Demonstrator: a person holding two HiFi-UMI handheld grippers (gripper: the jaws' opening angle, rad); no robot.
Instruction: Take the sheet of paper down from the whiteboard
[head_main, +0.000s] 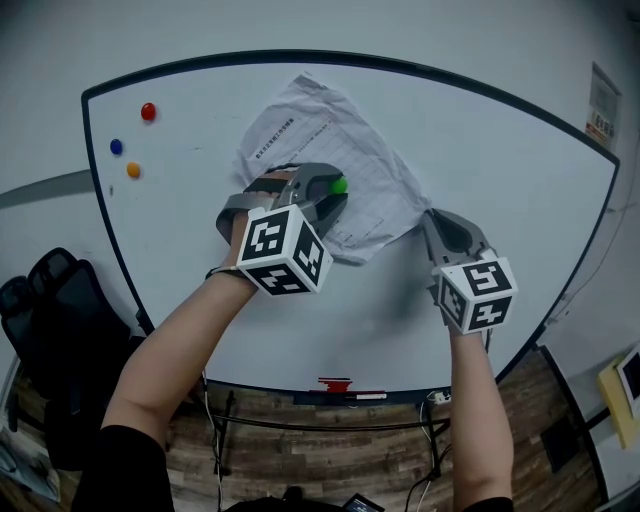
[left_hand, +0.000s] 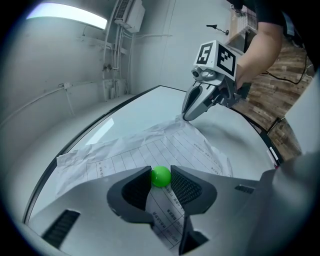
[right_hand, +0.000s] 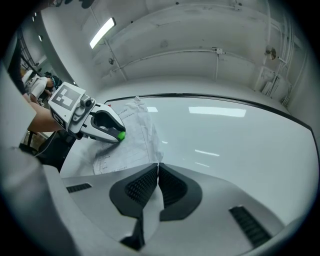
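A crumpled printed sheet of paper (head_main: 330, 150) lies against the whiteboard (head_main: 500, 150). A green round magnet (head_main: 339, 185) sits on the sheet's middle. My left gripper (head_main: 336, 192) is level at it, and in the left gripper view the green magnet (left_hand: 160, 176) sits pinched between the two pads over the sheet (left_hand: 150, 145). My right gripper (head_main: 428, 216) is at the sheet's lower right corner. In the right gripper view its jaws (right_hand: 158, 167) are shut with the paper's edge (right_hand: 137, 130) running between them.
Red (head_main: 148, 111), blue (head_main: 116, 146) and orange (head_main: 133, 170) magnets sit at the board's upper left. A red object (head_main: 335, 385) lies on the ledge under the board. A black chair (head_main: 50, 300) stands at the left, cables hang below.
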